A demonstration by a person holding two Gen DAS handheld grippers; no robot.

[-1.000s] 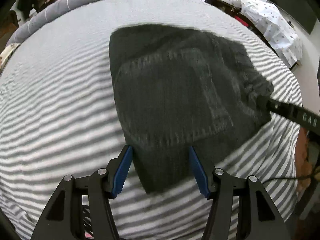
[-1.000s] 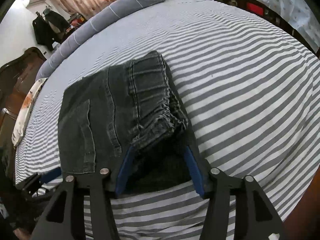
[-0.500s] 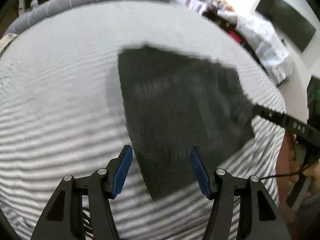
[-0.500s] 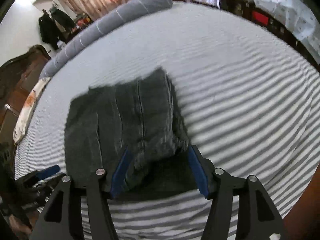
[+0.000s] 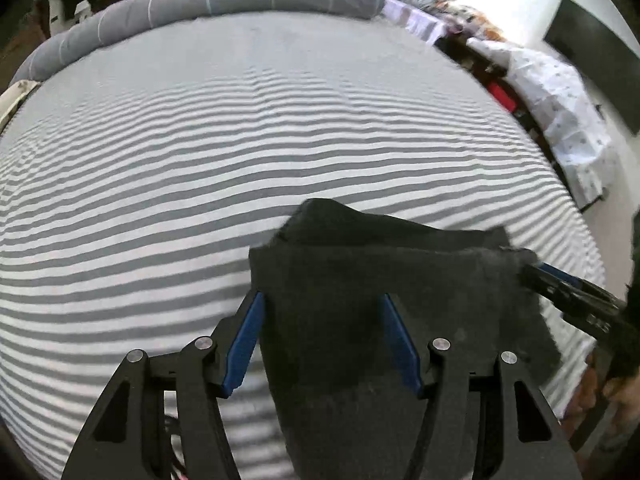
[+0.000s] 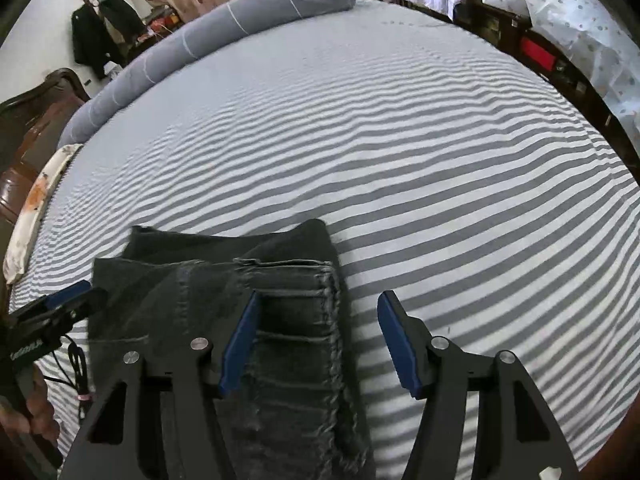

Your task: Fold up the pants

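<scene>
Since a second ago the folded pants have shifted from mid-frame toward the near edge of the striped bed sheet in both wrist views, with much more bare sheet now showing beyond them. The right gripper's jaws have just been opening; they now stand moderately wide, the pants' stitched edge lying between them against the left blue pad, the right pad clear over bare sheet. No pinch is evident there. The left gripper also stands moderately wide, with dark denim filling the gap between its blue pads; whether the pads press the cloth cannot be told.

The pants lie in a compact dark grey fold at the near bed edge, layers stacked. A grey bolster runs along the far side of the bed.

Writing: white lettering shows on each gripper's side as seen from the opposite view, too blurred to read.
</scene>
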